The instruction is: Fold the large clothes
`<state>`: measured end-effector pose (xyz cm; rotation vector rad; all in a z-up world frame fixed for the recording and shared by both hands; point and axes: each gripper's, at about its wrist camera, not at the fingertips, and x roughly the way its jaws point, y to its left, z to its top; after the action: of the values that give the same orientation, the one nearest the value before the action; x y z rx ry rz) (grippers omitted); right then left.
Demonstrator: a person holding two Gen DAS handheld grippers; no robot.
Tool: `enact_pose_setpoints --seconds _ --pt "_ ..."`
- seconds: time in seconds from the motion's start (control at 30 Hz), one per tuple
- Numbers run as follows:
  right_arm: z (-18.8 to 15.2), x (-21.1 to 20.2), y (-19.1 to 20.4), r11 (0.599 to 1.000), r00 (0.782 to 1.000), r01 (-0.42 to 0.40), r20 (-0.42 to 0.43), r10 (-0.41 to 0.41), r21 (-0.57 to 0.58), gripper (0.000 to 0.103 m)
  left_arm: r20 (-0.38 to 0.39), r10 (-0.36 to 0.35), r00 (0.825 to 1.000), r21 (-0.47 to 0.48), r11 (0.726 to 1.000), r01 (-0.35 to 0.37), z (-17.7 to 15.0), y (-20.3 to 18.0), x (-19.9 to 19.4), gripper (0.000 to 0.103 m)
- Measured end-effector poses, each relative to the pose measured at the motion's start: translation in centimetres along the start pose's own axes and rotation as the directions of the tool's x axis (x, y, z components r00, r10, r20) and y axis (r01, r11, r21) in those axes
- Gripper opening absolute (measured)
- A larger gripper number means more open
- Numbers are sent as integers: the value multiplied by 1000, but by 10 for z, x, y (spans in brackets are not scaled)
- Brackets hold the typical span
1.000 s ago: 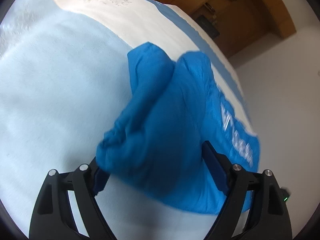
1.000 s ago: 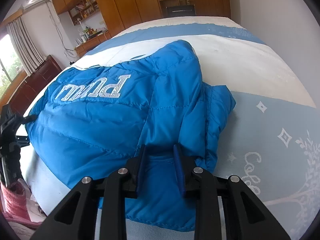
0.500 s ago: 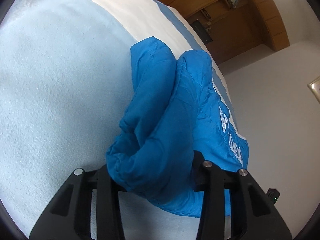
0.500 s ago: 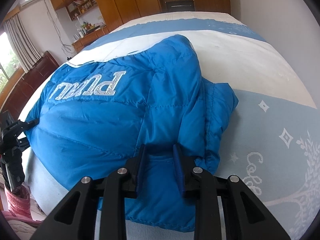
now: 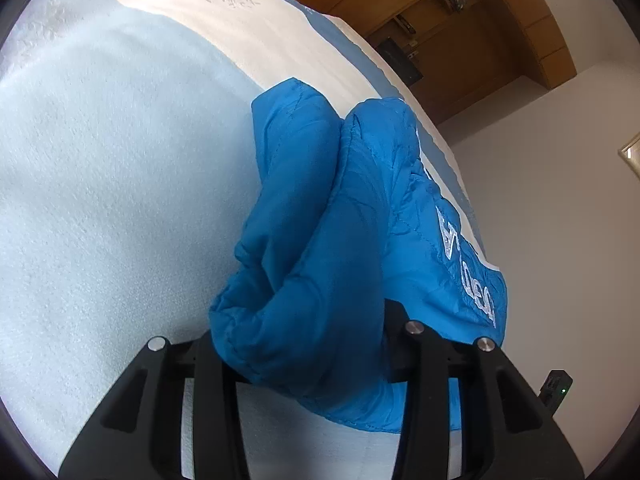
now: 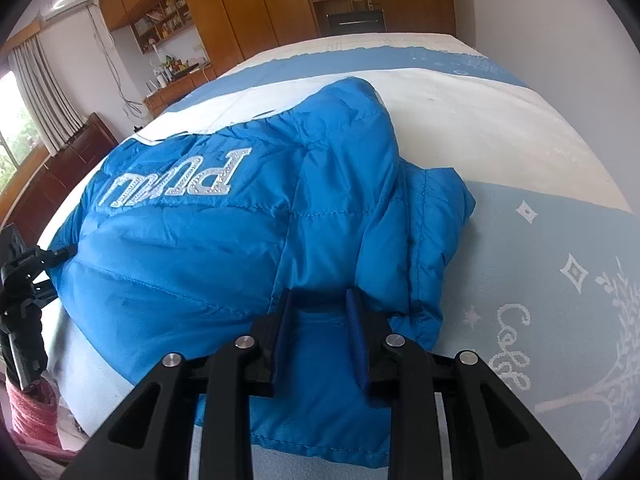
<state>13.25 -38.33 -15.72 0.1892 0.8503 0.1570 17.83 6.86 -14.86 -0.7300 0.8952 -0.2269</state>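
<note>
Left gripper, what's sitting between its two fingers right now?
A bunched fold of the blue jacket fills the gap in the left gripper, whose fingers press it from both sides. The left wrist view shows this.

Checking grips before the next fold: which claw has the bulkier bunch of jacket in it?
The left claw: a thick crumpled wad of blue jacket fills its wide-set jaws. The right claw pinches a flatter layer, jaws closer together.

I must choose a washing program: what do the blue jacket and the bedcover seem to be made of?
Jacket: probably thin synthetic shell with padding, slight sheen, quilted stitch lines, puffy folds. Bedcover: looks like soft matte woven fabric, fuzzy texture; fibre unclear.
</note>
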Motion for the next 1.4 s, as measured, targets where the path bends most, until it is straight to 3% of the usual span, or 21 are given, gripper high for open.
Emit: enact_pose_setpoints --seconds 0.17,0.4,0.63,0.77,1.07,1.4 --pt "4 -9 -2 1000 1000 -14 -2 14 -8 28 41 58 997 66 996 -61 -2 -26 -6 35" --pt "14 -55 -4 998 996 -44 81 47 -36 33 148 96 984 192 974 -124 -4 -80 -27 32" --pt "21 -90 -11 998 988 -18 152 26 -55 34 231 91 969 360 917 -172 -14 -157 -40 30" --pt "19 -102 -14 998 986 -32 163 40 -50 34 248 60 967 467 867 -174 -29 -203 -36 30" --pt "10 -123 -23 999 983 -27 179 32 -30 35 190 -27 981 638 763 -102 -60 -284 -1 29" --pt "2 -129 -44 1000 985 -18 174 15 16 35 70 -33 997 725 688 -28 -92 -314 50 28"
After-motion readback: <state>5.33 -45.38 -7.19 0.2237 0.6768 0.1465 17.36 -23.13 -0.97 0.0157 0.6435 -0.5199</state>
